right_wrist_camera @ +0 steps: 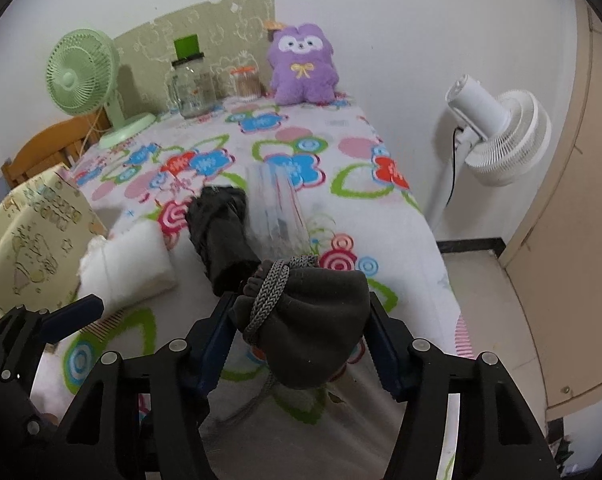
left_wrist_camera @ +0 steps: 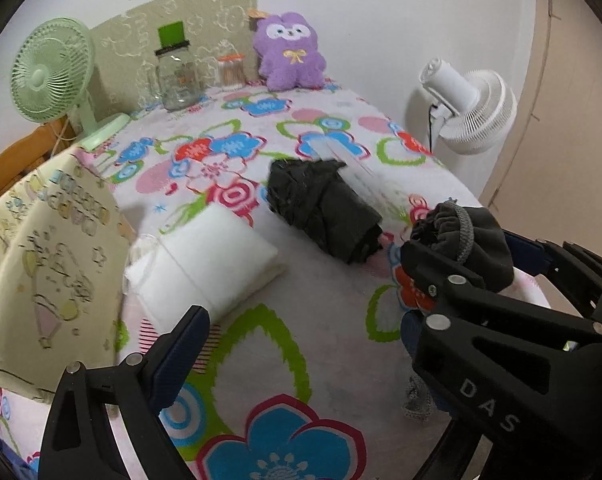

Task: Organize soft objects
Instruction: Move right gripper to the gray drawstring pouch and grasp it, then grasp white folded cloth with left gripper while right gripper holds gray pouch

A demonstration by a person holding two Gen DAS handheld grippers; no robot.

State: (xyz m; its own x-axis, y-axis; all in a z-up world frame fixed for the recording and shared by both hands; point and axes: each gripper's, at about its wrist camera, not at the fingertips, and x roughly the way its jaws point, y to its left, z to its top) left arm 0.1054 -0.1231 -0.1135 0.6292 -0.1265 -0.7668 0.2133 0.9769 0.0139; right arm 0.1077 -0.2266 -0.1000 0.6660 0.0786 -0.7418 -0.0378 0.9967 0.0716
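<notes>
light: even, soft | shadows: faint | edges: fisheye-warped, dark corners

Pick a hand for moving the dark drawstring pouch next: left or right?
Right. The right tongs already bracket the dark drawstring pouch, a finger against each side. The left tongs stand open and empty beside it, nearer the white pad.

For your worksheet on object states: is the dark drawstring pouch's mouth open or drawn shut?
Drawn shut. The pouch has its mouth gathered into tight puckers, and its grey cord wraps round the neck. It sits between the right gripper's fingers.
</notes>
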